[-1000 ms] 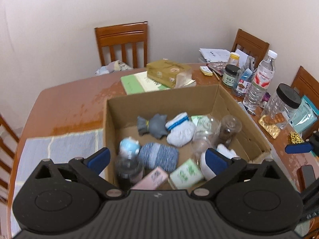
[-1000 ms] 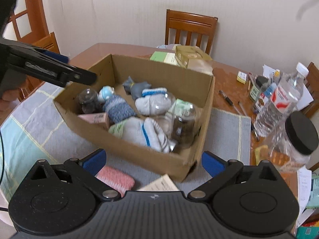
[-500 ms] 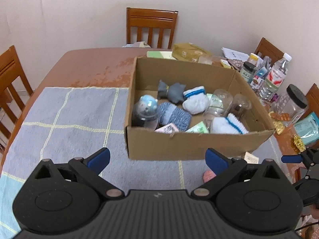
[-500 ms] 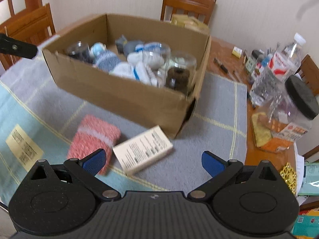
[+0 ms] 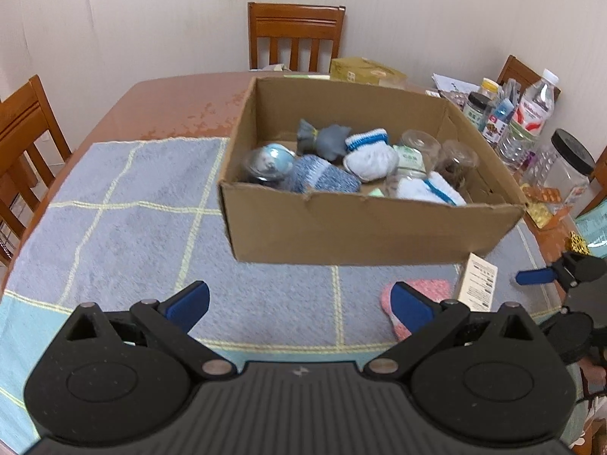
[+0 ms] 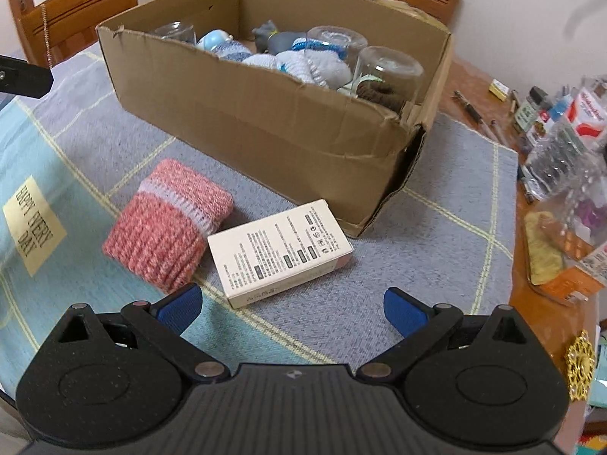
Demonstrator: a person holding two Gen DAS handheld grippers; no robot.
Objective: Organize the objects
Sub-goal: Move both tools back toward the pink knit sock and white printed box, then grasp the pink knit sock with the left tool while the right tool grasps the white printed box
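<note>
The white carton (image 6: 280, 251) lies flat on the cloth just in front of the cardboard box (image 6: 265, 129), touching the pink knitted sock (image 6: 169, 223); I'd bring the right tool (image 6: 292, 309), spread wide and empty, squarely across its narrow sides. The left tool (image 5: 299, 303), also spread, hovers before the box, which holds rolled socks (image 5: 370, 155) and upturned glass jars (image 5: 455, 157).

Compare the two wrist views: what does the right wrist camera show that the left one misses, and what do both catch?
Only the right wrist view shows the HAPPY EVERY DAY label on the cloth and the box's torn corner. Only the left wrist view shows the far chair and the right gripper from outside. Both show the cardboard box, pink knitted sock and white carton.
</note>
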